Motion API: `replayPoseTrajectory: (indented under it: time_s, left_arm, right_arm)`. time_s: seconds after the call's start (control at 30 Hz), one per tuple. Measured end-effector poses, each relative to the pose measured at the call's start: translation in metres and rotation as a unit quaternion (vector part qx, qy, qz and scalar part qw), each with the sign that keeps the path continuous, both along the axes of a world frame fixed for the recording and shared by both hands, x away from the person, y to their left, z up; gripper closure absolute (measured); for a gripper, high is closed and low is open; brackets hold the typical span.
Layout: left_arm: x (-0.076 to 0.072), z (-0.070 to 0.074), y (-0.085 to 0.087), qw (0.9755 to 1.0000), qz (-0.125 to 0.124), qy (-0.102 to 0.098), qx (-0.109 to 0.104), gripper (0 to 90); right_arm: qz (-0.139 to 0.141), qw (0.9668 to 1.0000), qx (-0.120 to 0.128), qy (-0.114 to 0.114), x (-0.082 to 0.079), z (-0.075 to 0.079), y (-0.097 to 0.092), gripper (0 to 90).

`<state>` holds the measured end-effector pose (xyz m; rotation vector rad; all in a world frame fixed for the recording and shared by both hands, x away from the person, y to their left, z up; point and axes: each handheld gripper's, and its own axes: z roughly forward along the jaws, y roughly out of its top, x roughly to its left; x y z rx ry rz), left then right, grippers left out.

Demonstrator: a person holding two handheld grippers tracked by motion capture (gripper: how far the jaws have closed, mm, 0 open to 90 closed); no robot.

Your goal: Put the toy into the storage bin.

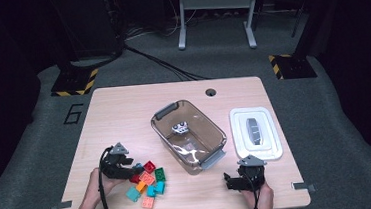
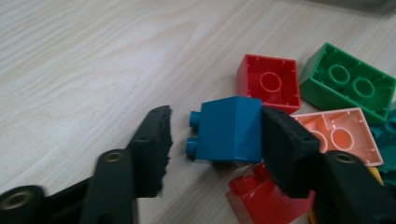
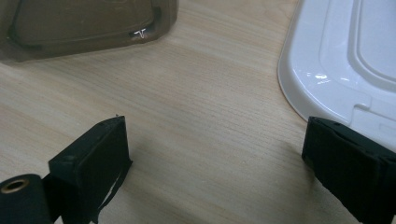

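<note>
A blue brick (image 2: 229,130) lies on its side on the wooden table (image 2: 93,56), studs pointing left, between the jaws of my left gripper (image 2: 217,123). The right pad (image 2: 285,144) touches the brick's side; the left pad (image 2: 154,140) stands a small gap off the studs, so the gripper is open. In the high view my left gripper (image 1: 127,166) sits low at the left edge of a pile of bricks (image 1: 149,182). My right gripper (image 1: 232,181) rests open near the table's front right edge, its jaws (image 3: 215,135) wide apart over bare wood.
Around the blue brick lie a red brick (image 2: 271,81), a green one (image 2: 350,81), a salmon one (image 2: 338,135) and another red one (image 2: 261,196). A clear brown bin (image 1: 166,111) holding a small white piece (image 1: 179,128) stands mid-table. A white lid (image 1: 272,148) lies to its right.
</note>
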<state>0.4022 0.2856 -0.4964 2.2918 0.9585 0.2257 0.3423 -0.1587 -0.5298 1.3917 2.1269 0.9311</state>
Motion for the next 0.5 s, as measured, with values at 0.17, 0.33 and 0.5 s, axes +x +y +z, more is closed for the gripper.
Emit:
replayPoseTrajectory:
  time_s: [0.17,0.33,0.5]
  left_arm:
    - [-0.0004,0.0004,-0.005,0.9998,-0.013,-0.005,0.016,55.3]
    - [0.002,0.0035,-0.0039,0.9998,-0.007,-0.011,0.015,63.2]
    - [0.0033,0.0025,-0.0096,0.9991,-0.004,-0.006,0.041,57.7]
  right_arm:
    - [0.0,1.0,0.0,0.0,-0.0001,0.0001,-0.0001,6.8]
    - [-0.001,1.0,0.0,0.0,-0.0001,0.0001,-0.0001,6.9]
    - [-0.001,1.0,0.0,0.0,-0.0001,0.0001,-0.0001,7.0]
